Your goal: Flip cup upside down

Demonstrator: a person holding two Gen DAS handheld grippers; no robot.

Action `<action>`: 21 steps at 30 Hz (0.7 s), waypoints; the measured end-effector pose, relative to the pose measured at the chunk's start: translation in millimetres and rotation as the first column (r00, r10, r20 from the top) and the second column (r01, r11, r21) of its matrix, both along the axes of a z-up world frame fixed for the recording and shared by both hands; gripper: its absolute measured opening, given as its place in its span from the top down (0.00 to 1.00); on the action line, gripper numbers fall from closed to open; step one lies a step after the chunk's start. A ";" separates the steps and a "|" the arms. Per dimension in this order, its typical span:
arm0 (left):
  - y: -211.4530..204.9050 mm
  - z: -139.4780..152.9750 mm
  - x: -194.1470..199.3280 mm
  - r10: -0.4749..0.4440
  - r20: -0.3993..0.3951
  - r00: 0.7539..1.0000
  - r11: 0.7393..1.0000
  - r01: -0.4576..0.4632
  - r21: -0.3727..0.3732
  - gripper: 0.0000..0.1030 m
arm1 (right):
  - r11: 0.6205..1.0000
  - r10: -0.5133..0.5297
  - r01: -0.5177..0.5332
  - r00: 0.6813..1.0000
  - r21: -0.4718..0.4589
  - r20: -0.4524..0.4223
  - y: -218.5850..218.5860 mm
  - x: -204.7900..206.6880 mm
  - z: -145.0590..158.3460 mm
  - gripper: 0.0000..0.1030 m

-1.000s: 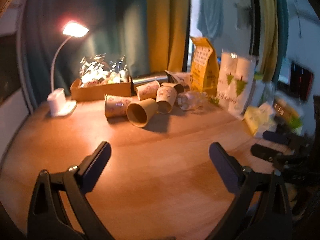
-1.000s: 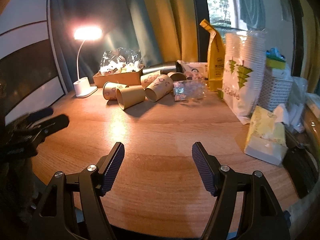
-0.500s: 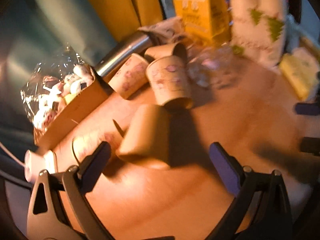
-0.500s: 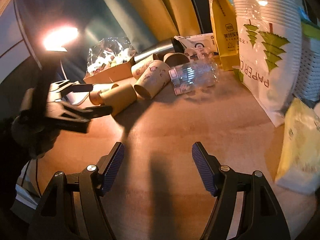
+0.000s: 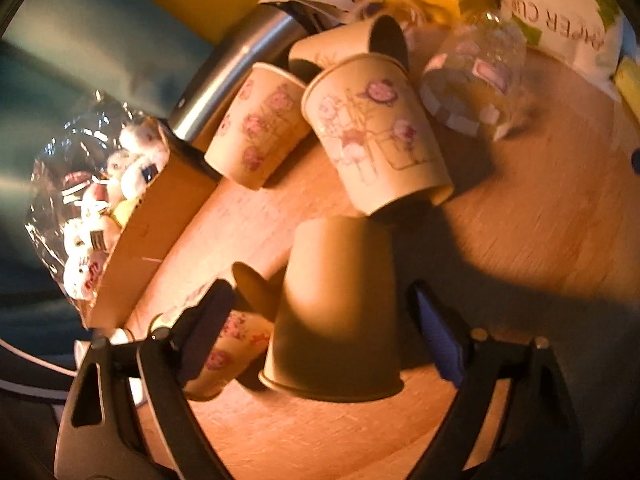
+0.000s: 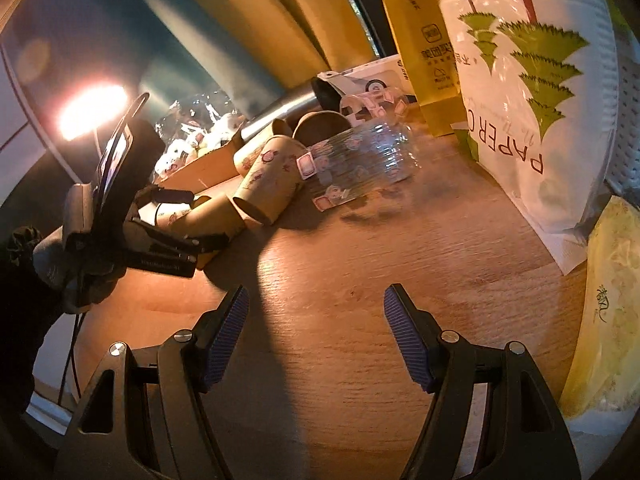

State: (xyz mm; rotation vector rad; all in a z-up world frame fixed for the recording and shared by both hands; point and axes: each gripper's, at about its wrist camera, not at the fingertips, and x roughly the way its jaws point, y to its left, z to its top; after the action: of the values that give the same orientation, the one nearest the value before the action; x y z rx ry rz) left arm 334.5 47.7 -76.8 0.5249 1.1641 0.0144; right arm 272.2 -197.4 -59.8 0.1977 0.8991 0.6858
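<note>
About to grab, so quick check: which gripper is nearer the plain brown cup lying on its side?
Left. The left gripper has its open jaws either side of the plain brown cup; the right gripper hangs open over bare table, well away from it.

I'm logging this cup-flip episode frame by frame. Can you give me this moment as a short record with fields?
target: plain brown cup, lying on its side on the wooden table
left gripper: open, fingers either side of the plain brown cup, not closed on it
right gripper: open, empty, above bare table
neighbours: printed cups on their sides just beyond the target; clear plastic bottle lying down
background: cardboard box, steel flask, lit desk lamp
flip status: not yet done
</note>
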 end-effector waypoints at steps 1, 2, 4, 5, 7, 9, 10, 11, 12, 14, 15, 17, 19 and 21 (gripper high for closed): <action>-1.6 -0.1 -0.6 -0.004 -0.002 1.000 1.000 0.004 0.008 0.14 | 1.000 0.002 -0.002 1.000 0.002 -0.002 0.2 0.5 -0.5 0.29; -3.5 0.9 -2.0 -0.009 0.000 1.000 1.000 0.009 0.011 0.17 | 1.000 0.004 -0.004 1.000 0.003 -0.002 -0.2 0.2 -0.8 0.29; -8.6 0.8 -4.5 -0.021 0.010 1.000 0.999 0.021 0.033 0.21 | 1.000 0.004 -0.004 1.000 0.005 -0.004 -0.6 -0.2 -2.2 0.29; -12.0 -0.1 -7.1 -0.033 0.012 0.999 0.999 0.032 0.037 0.21 | 1.000 0.002 -0.002 1.000 0.007 -0.006 -0.9 -0.2 -3.4 0.29; -18.6 -3.7 -11.3 -0.055 0.018 0.998 0.997 0.054 0.059 0.21 | 1.000 -0.003 0.003 1.000 0.010 -0.012 -2.7 -0.9 -5.2 0.29; -23.0 -6.2 -14.2 -0.069 0.019 0.997 0.996 0.067 0.066 0.21 | 1.000 -0.001 0.001 1.000 0.011 -0.014 -4.0 -2.6 -6.1 0.29; -25.5 -4.7 -15.9 -0.071 0.017 0.997 0.996 0.070 0.055 0.27 | 1.000 0.000 0.000 1.000 0.010 -0.014 -4.1 -3.2 -6.0 0.29; -27.1 -3.5 -17.2 -0.073 0.019 0.997 0.996 0.072 0.050 0.36 | 1.000 0.001 -0.001 1.000 0.012 -0.013 -4.8 -4.1 -5.7 0.29; -28.2 -2.5 -17.8 -0.076 0.021 0.997 0.996 0.075 0.053 0.36 | 1.000 0.000 0.001 1.000 0.013 -0.013 -6.1 -5.8 -5.7 0.29; -32.3 -4.0 -19.5 -0.087 0.009 0.996 0.995 0.086 0.054 0.36 | 1.000 -0.003 0.003 1.000 0.018 -0.014 -6.9 -5.7 -6.5 0.29; -30.0 -7.6 -18.0 -0.085 0.002 0.996 0.995 0.085 0.054 0.36 | 1.000 -0.003 0.004 1.000 0.021 -0.014 -7.2 -5.9 -7.0 0.29; -29.5 -13.1 -19.0 -0.076 -0.005 0.997 0.996 0.077 0.048 0.38 | 1.000 -0.001 0.001 1.000 0.026 -0.014 -7.0 -6.7 -7.6 0.29; -29.1 -8.3 -22.5 -0.058 0.020 0.998 0.998 0.058 0.023 0.39 | 1.000 0.001 0.000 1.000 0.026 -0.015 -6.6 -7.7 -7.6 0.29; -28.9 -0.7 -28.0 -0.055 0.052 0.997 0.998 0.055 0.004 0.39 | 1.000 0.001 -0.001 1.000 0.028 -0.013 -7.2 -9.5 -6.8 0.29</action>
State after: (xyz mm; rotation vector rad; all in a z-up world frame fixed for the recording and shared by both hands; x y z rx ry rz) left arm 306.5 18.7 -77.5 0.5557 1.0985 -0.0181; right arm 262.6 -204.6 -66.6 0.2272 0.9024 0.6988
